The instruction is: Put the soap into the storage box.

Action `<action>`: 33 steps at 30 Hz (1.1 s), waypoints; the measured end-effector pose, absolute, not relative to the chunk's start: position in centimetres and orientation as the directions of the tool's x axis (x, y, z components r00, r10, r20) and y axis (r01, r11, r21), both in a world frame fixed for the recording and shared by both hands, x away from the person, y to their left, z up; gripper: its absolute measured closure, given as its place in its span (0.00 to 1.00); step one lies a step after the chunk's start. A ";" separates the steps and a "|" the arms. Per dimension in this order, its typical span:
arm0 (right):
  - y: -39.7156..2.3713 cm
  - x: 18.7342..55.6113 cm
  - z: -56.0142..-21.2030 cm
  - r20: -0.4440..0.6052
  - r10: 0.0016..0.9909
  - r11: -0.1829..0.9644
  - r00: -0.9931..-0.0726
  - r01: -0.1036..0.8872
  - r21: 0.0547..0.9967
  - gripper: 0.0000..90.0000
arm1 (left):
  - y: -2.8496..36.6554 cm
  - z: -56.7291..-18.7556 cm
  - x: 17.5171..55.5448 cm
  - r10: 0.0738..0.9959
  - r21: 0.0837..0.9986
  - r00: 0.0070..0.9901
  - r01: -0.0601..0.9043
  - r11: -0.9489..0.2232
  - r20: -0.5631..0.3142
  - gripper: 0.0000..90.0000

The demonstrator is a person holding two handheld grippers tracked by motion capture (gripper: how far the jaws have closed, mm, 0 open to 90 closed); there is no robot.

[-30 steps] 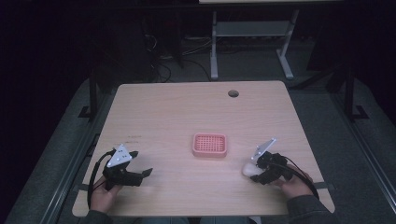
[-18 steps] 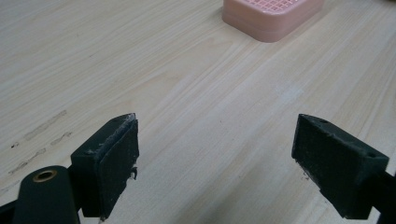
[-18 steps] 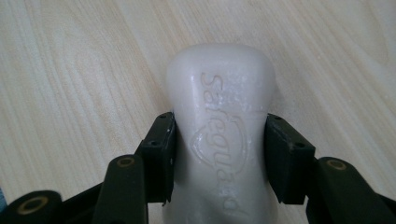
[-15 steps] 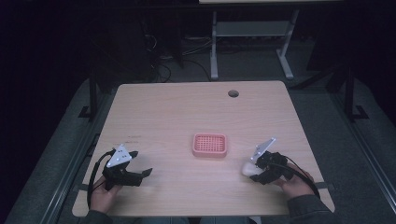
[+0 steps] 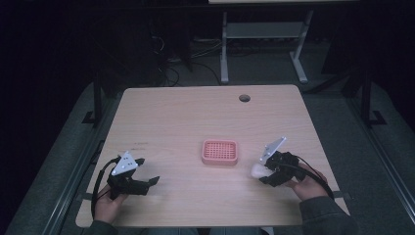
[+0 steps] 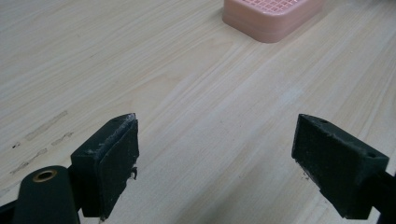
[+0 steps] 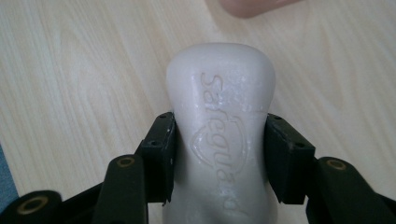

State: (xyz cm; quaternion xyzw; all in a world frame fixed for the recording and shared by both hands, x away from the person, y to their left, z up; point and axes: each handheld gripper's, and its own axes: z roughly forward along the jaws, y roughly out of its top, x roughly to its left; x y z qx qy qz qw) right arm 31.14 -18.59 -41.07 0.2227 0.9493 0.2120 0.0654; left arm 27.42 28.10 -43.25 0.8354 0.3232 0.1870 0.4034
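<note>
From the high view, the right gripper (image 5: 258, 170) sits near the bench's (image 5: 186, 117) right front, clamped on a white soap bar (image 5: 258, 170) just right of the pink soap dish (image 5: 220, 152) at the bench's middle, while the left gripper (image 5: 147, 174) rests at the left front with its jaws spread apart. In the left gripper view, the 2 black pads (image 6: 109, 163) stand wide open over bare wood, the dish (image 6: 273, 18) well ahead at the top. In the right gripper view, both jaws press the bar's (image 7: 224, 121) sides, its embossed lettering facing up, above the bench, with the dish's edge (image 7: 252, 5) just beyond.
</note>
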 end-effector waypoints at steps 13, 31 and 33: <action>-17.4 32.5 -40.2 -0.031 0.429 0.816 -0.903 0.372 0.442 0.54 | 28.1 -43.3 27.5 0.688 0.794 0.723 0.384 -0.472 0.059 0.16; -15.7 34.2 -39.0 -0.037 0.397 0.826 -0.917 0.340 0.450 0.54 | 28.1 -43.2 27.5 0.688 0.795 0.724 0.384 -0.470 0.057 0.16; -15.5 34.4 -38.8 -0.036 0.394 0.825 -0.918 0.336 0.454 0.54 | 28.1 -43.2 27.5 0.689 0.795 0.723 0.386 -0.468 0.055 0.16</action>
